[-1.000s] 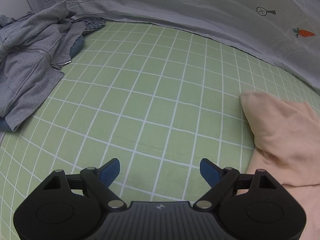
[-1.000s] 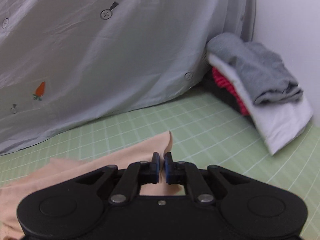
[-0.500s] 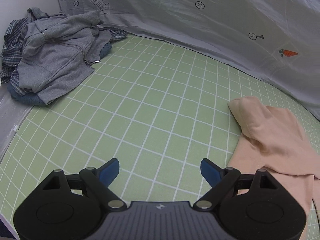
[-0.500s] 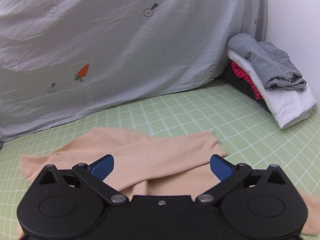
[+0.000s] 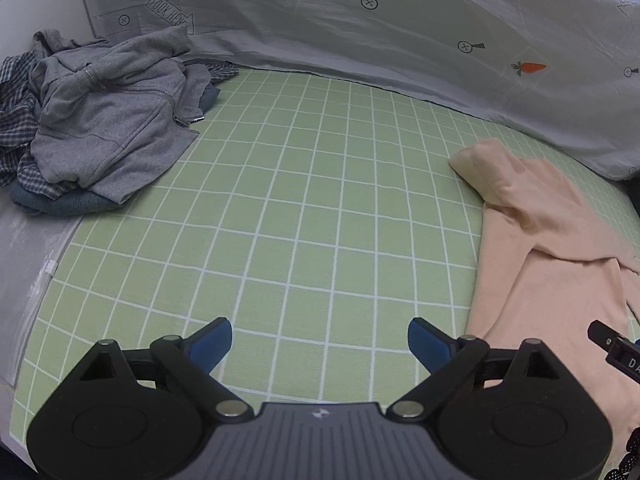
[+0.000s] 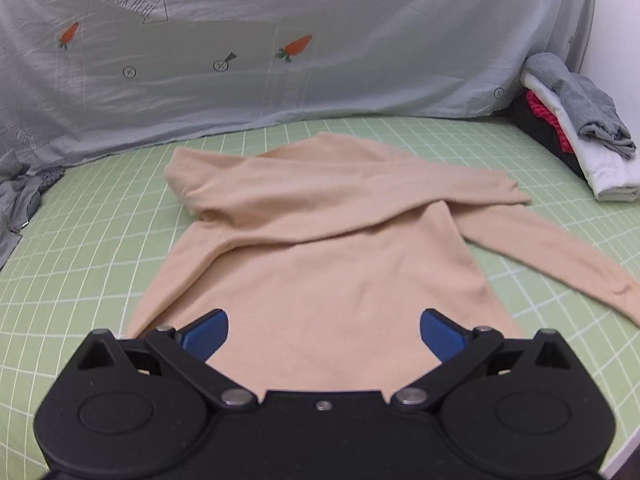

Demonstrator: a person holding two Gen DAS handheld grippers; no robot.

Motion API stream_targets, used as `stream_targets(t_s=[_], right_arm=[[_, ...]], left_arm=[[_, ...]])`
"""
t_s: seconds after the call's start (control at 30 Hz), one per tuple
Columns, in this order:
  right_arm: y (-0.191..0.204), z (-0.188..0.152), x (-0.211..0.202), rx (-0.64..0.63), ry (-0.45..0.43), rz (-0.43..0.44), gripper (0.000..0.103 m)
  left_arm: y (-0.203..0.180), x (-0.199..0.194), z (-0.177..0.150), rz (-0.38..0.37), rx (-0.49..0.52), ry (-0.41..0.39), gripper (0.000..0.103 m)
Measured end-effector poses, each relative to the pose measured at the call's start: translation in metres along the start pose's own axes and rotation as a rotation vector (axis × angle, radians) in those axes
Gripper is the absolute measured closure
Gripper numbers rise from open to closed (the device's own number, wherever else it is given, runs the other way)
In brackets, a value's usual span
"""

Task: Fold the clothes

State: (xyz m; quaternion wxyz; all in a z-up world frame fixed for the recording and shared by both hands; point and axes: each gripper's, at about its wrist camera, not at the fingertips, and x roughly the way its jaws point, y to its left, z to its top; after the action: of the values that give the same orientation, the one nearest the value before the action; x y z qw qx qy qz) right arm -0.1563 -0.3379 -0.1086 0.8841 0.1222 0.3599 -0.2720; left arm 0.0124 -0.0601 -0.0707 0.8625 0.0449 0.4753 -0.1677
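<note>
Right claw (image 6: 324, 330) now open, sweater (image 6: 332, 248) beneath

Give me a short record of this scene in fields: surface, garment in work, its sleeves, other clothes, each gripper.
surface: green grid mat
garment in work: peach sweater, lying flat
sleeves: one folded across the chest, one stretched out to the side
other clothes: unfolded grey hoodie pile; folded stack
left gripper: jaws opening, nothing between them
right gripper: open above the sweater hem

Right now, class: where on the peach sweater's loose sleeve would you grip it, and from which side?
Probably grip the loose sleeve of the peach sweater near its cuff, coming from above on the sweater's right. It lies flat, stretched outward on the green mat, unlike the other sleeve, already folded across the chest.
</note>
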Motion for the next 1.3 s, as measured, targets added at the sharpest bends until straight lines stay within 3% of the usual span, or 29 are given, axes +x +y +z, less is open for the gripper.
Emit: stream_targets(t_s=[0.27,0.43,0.63,0.8,0.83,0.9,1.0,1.1,1.3], right_arm=[[0.073,-0.033,-0.007,0.044,0.042,0.026,0.007],[0.117,-0.046,-0.014,-0.054,0.017,0.004,0.009],[0.147,-0.058,-0.008,-0.105,0.051,0.013,0.023],[0.159,-0.07,-0.004,-0.139,0.096,0.011,0.052],[0.16,-0.072,-0.005,-0.144,0.092,0.011,0.052],[0.16,-0.073,-0.006,-0.156,0.091,0.019,0.062],[0.157,-0.073,-0.008,-0.162,0.097,0.055,0.082],[0.149,-0.071,-0.009,-0.144,0.109,0.094,0.095],[0.12,-0.061,-0.016,-0.054,0.102,0.166,0.1]], left_arm=[[0.031,0.008,-0.008,-0.047,0.09,0.05,0.006],[0.041,0.01,-0.015,-0.063,0.117,0.078,0.006],[0.053,0.008,-0.021,-0.064,0.154,0.085,0.006],[0.062,0.008,-0.024,-0.063,0.155,0.098,0.006],[0.064,0.007,-0.024,-0.064,0.15,0.098,0.006],[0.065,0.007,-0.023,-0.066,0.137,0.099,0.006],[0.064,0.008,-0.022,-0.066,0.127,0.1,0.006],[0.058,0.007,-0.021,-0.078,0.139,0.095,0.006],[0.04,0.008,-0.017,-0.103,0.15,0.081,0.006]])
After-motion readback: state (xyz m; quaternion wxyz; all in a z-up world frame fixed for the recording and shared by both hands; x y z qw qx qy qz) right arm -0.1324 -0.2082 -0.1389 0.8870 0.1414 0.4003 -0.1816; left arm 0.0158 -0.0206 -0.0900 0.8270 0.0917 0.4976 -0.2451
